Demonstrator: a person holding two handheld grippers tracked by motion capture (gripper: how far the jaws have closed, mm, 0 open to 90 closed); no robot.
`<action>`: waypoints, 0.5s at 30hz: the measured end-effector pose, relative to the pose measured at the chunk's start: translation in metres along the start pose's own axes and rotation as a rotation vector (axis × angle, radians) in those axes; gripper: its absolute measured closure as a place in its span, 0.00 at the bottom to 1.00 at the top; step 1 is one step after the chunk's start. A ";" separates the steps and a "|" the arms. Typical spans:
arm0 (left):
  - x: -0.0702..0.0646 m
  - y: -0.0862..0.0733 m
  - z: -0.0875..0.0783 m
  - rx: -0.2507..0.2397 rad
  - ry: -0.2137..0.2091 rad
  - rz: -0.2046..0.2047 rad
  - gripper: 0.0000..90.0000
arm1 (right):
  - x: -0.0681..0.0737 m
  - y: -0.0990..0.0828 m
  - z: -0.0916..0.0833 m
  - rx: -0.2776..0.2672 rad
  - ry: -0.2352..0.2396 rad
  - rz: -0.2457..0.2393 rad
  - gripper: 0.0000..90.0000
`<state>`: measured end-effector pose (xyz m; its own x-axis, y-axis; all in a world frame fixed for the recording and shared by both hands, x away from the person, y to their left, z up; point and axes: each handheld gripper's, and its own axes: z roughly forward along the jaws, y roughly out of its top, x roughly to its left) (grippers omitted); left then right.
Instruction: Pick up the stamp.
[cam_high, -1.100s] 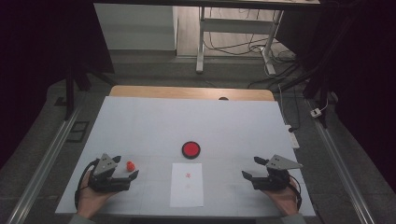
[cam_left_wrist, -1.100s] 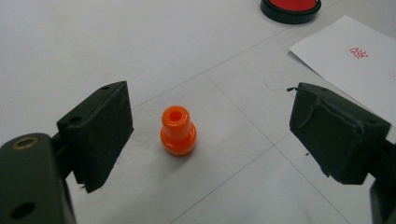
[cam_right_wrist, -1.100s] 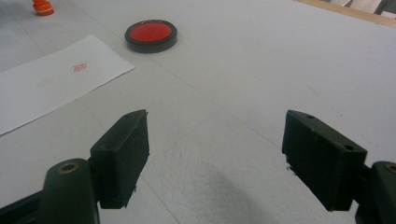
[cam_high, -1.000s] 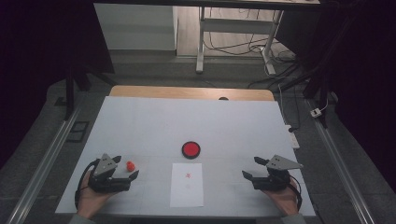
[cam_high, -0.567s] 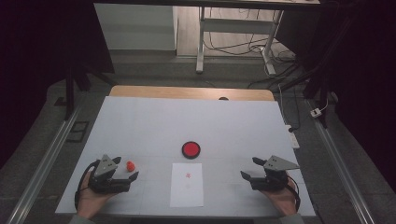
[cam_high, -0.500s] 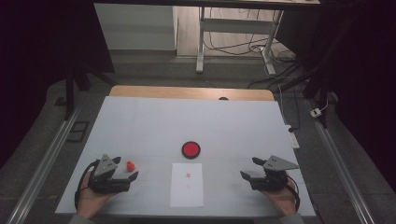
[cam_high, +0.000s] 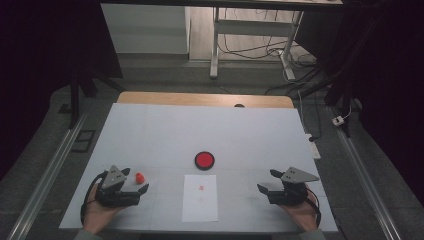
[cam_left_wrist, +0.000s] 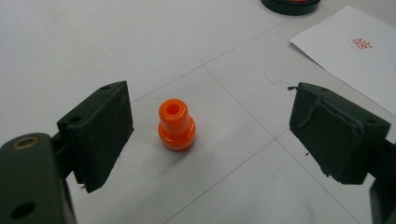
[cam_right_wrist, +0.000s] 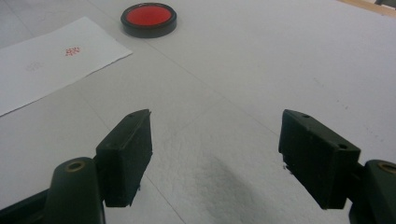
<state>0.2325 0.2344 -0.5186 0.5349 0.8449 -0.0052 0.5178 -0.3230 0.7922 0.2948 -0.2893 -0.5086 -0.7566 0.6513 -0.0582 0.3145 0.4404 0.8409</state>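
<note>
A small orange stamp (cam_left_wrist: 176, 125) stands upright on the white table, also seen from above as the stamp (cam_high: 140, 177). My left gripper (cam_left_wrist: 210, 135) is open around it, jaws wide on either side, not touching; in the high view the left gripper (cam_high: 135, 181) rests at the front left. A white paper sheet (cam_high: 200, 197) with a small red stamp mark (cam_left_wrist: 360, 43) lies at the front centre. Beyond it sits a round red ink pad (cam_high: 204, 160) in a black rim. My right gripper (cam_high: 267, 182) is open at the front right, nothing between its jaws (cam_right_wrist: 215, 154).
The white table cover (cam_high: 175, 130) reaches back to a wooden edge (cam_high: 200, 99). Metal rails run along both sides. A desk frame and cables (cam_high: 250, 45) stand beyond the table. The ink pad (cam_right_wrist: 149, 18) and paper (cam_right_wrist: 46, 60) lie ahead-left of the right gripper.
The right gripper has shifted slightly towards the front of the table. The left gripper and the stamp have stayed put.
</note>
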 end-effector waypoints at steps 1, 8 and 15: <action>0.000 0.000 0.000 -0.001 0.000 0.000 0.15 | 0.000 0.000 0.000 0.001 0.000 0.001 0.28; 0.000 0.001 0.000 0.001 0.002 0.001 0.16 | 0.000 0.000 0.000 0.006 -0.004 -0.002 0.28; 0.001 0.003 0.001 0.008 0.009 0.007 0.18 | 0.001 0.000 0.000 0.004 0.007 -0.002 0.29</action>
<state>0.2355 0.2343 -0.5162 0.5329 0.8462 0.0061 0.5190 -0.3325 0.7874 0.2945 -0.2886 -0.5086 -0.7615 0.6457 -0.0563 0.3151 0.4447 0.8384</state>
